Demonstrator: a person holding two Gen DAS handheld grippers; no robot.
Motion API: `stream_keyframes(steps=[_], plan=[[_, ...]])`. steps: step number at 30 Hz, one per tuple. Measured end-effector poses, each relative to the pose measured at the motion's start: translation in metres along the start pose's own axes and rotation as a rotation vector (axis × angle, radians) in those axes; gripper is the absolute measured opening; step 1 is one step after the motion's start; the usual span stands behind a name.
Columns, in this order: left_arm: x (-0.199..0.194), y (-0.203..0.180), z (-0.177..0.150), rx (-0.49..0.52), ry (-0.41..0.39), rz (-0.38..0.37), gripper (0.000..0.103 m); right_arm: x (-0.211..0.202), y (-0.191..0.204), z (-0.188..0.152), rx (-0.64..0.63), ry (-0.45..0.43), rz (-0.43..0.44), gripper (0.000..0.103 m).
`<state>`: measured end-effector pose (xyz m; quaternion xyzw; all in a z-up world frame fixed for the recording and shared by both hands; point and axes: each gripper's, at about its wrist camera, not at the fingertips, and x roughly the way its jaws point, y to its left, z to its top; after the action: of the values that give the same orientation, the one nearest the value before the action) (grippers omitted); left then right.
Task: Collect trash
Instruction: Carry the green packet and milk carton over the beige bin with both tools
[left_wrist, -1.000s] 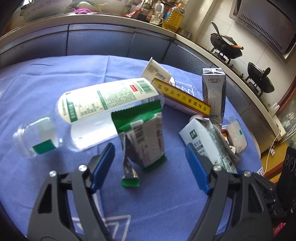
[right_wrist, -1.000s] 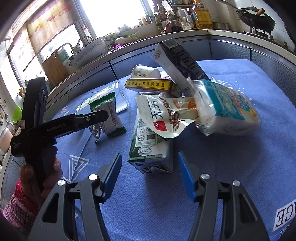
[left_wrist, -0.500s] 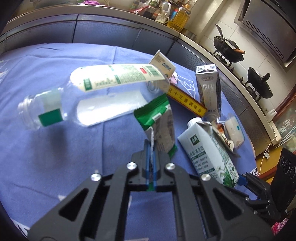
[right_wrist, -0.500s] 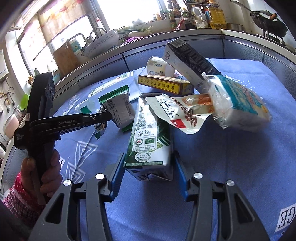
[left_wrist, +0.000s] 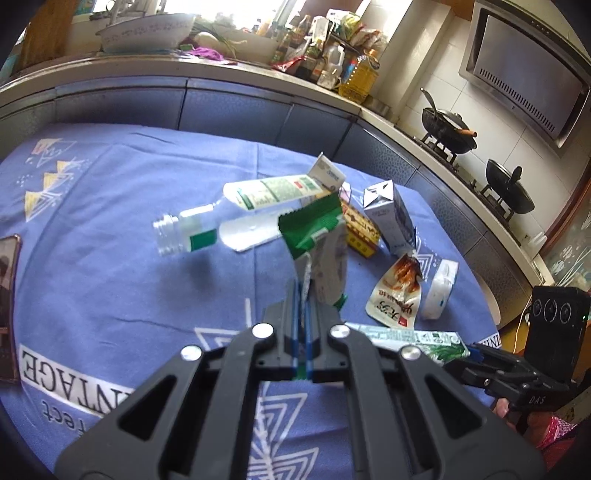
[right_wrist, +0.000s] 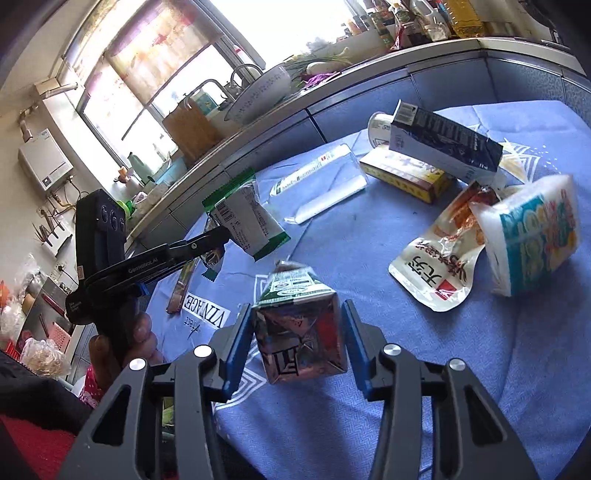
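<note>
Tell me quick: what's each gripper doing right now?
Left gripper: shut on the green-and-white wrapper, lifted off the cloth.
Right gripper: jaws just closing, clamped on the green-and-white carton.

Each fisheye camera sits just behind its own fingers, looking forward and down at the blue-clothed counter (left_wrist: 110, 221) from close range. The left view faces the stove wall; the right faces the window. Both share the clear bottle (left_wrist: 229, 225) and sauce pouch (right_wrist: 439, 269).

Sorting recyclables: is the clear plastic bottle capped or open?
Open: the clear plastic bottle lies on its side, bare threaded neck showing, no cap.
</note>
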<state>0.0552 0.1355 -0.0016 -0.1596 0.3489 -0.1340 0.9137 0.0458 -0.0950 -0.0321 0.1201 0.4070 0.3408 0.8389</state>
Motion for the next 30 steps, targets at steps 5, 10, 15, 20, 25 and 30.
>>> stream_keyframes(steps=[5, 10, 15, 20, 25, 30], plan=[[-0.009, -0.007, 0.009, 0.015, -0.026, -0.008, 0.002, -0.016, 0.001, 0.011, 0.003, -0.037, 0.017, 0.047], [-0.003, -0.017, 0.013, 0.031, -0.019, -0.020, 0.002, -0.032, -0.001, 0.021, -0.008, -0.077, 0.006, 0.047], [0.002, -0.030, 0.017, 0.059, -0.015, -0.034, 0.002, -0.044, -0.004, 0.032, -0.005, -0.113, 0.011, 0.047], [0.009, -0.041, 0.022, 0.085, -0.003, -0.046, 0.002, -0.052, -0.011, 0.044, -0.007, -0.148, -0.009, 0.047], [0.019, -0.053, 0.026, 0.106, 0.008, -0.055, 0.002, -0.063, -0.032, 0.051, 0.042, -0.191, -0.030, 0.047], [0.031, -0.071, 0.029, 0.137, 0.027, -0.068, 0.002, -0.082, -0.059, 0.059, 0.103, -0.245, -0.043, 0.047]])
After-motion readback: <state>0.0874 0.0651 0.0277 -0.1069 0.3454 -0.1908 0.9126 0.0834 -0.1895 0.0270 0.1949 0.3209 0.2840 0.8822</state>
